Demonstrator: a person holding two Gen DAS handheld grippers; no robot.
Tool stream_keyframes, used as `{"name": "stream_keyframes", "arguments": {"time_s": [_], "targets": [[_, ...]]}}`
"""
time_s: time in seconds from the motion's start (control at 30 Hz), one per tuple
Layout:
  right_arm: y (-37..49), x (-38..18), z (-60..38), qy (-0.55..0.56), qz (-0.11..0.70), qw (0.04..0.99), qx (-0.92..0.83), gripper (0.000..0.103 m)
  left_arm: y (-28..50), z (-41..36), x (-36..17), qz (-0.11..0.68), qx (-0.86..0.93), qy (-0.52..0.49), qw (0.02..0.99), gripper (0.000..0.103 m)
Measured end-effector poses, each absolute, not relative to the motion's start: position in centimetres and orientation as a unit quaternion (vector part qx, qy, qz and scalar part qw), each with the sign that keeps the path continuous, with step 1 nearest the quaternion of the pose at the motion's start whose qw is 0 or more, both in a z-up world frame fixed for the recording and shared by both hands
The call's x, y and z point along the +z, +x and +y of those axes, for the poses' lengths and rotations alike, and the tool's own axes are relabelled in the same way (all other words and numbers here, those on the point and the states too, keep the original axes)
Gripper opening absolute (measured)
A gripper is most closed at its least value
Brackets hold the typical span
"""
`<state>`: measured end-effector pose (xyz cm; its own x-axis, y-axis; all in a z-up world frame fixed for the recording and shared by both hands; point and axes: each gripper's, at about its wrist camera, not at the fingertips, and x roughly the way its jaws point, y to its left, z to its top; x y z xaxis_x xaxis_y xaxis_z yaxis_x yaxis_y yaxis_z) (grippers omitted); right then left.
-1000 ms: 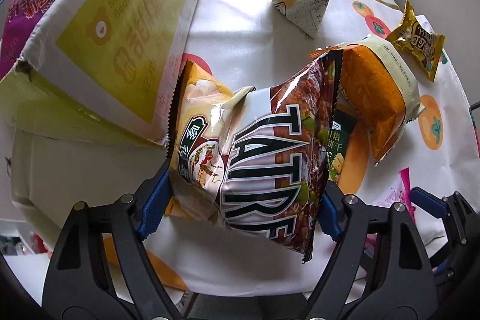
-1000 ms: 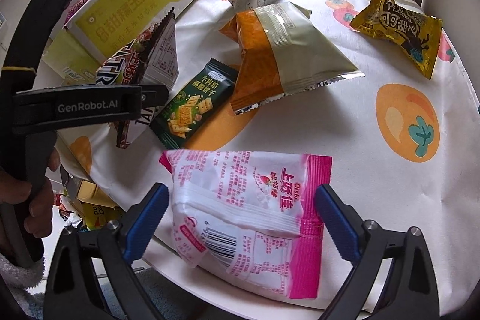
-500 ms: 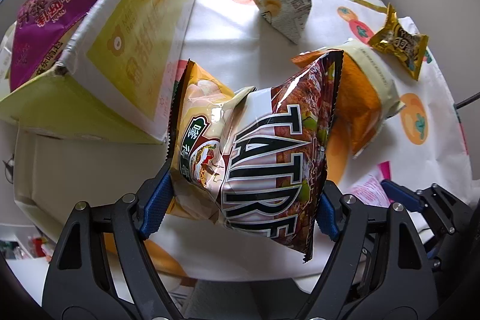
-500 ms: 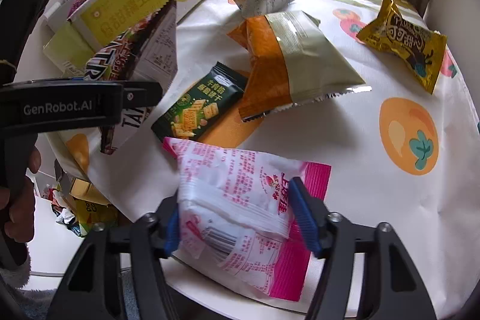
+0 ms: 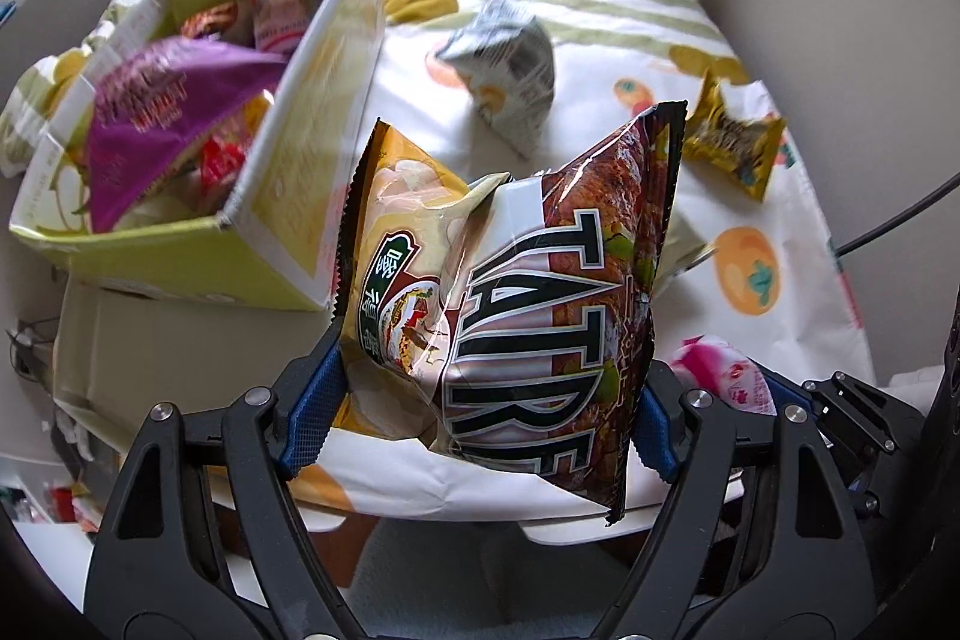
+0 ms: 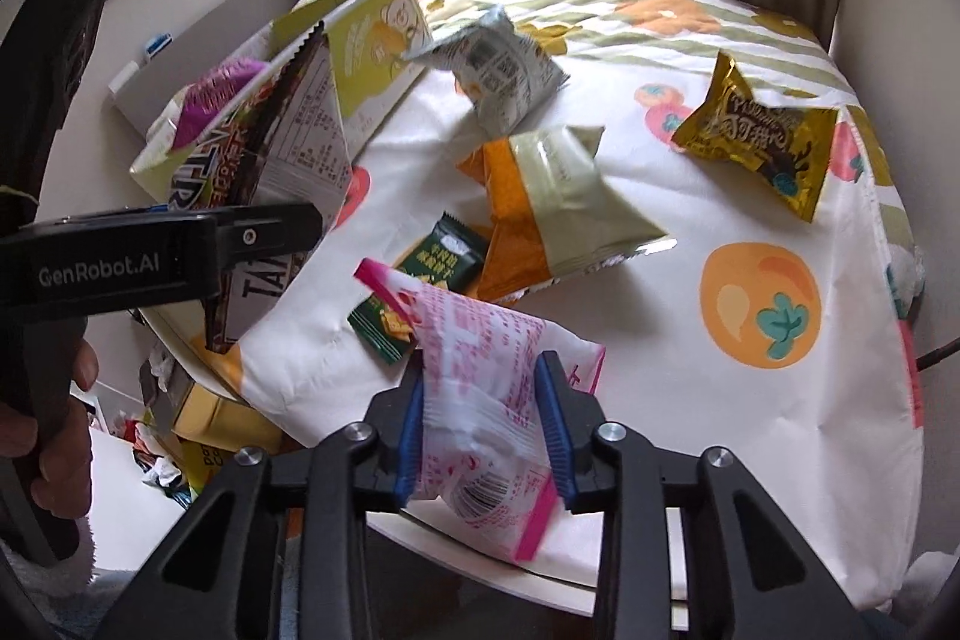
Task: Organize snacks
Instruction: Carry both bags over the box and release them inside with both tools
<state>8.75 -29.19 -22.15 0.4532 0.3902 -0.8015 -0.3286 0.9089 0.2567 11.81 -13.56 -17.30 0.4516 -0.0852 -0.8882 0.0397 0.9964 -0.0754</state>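
Now, step in hand: carrying two picked-up snacks toward the box, judging from how both bags sit clear of the cloth.

Left gripper (image 5: 489, 403): you have it clamped on the brown chip bag (image 5: 540, 316), blue pads pressing both its edges; the bag stands upright between them, crumpled at the middle.

Right gripper (image 6: 486, 427): you have it closed on the pink snack bag (image 6: 480, 370), pinched narrow at the waist, its pink sealed end tipped up toward 11 o'clock in the right wrist view.

Box: the yellow carton (image 5: 312, 124) sits at 10 o'clock from your left gripper, at the table's left edge, top open, with a purple bag (image 5: 162, 112) and other packets already inside.

Left on the table: a grey-white bag (image 6: 498, 70) at 12 o'clock in the right wrist view, an orange-and-beige bag (image 6: 552, 202) just past your pink one, a small green cracker pack (image 6: 420, 280) partly tucked under the orange bag's edge, and a gold packet (image 6: 762, 136) at 2 o'clock, well apart from the rest.

Table: the round table wears a white cloth (image 6: 690, 340) printed with orange fruit.

Next move, likely: swing the chip bag toward 10 o'clock over the carton's open top and let go there; the purple bag fills much of the near end, so aim for the far end. The pink bag would follow.

Progress: part way, with four packs loose on the cloth.
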Motion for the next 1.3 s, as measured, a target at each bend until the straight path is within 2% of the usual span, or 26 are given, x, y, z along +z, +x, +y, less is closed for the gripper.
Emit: {"name": "stream_keyframes", "arguments": {"time_s": [0.4, 0.77, 0.97, 1.3], "targets": [[9.2, -13.9, -30.3, 0.036, 0.405, 0.883, 0.233, 0.025, 11.1, -11.6, -8.8, 0.454, -0.03, -0.044, 0.89, 0.078], [14.6, -5.5, -23.1, 0.027, 0.342, 0.888, 0.305, 0.025, 15.0, -1.8, -2.0, 0.412, 0.02, -0.045, 0.91, 0.078], [19.0, -3.8, -17.6, 0.05, 0.336, 0.884, 0.321, 0.025, 19.7, 4.2, -1.2, 0.422, 0.023, -0.036, 0.906, 0.078], [25.9, -4.5, -9.6, 0.072, 0.363, 0.883, 0.289, 0.025, 29.4, 10.4, -4.5, 0.476, -0.023, -0.006, 0.879, 0.078]]}}
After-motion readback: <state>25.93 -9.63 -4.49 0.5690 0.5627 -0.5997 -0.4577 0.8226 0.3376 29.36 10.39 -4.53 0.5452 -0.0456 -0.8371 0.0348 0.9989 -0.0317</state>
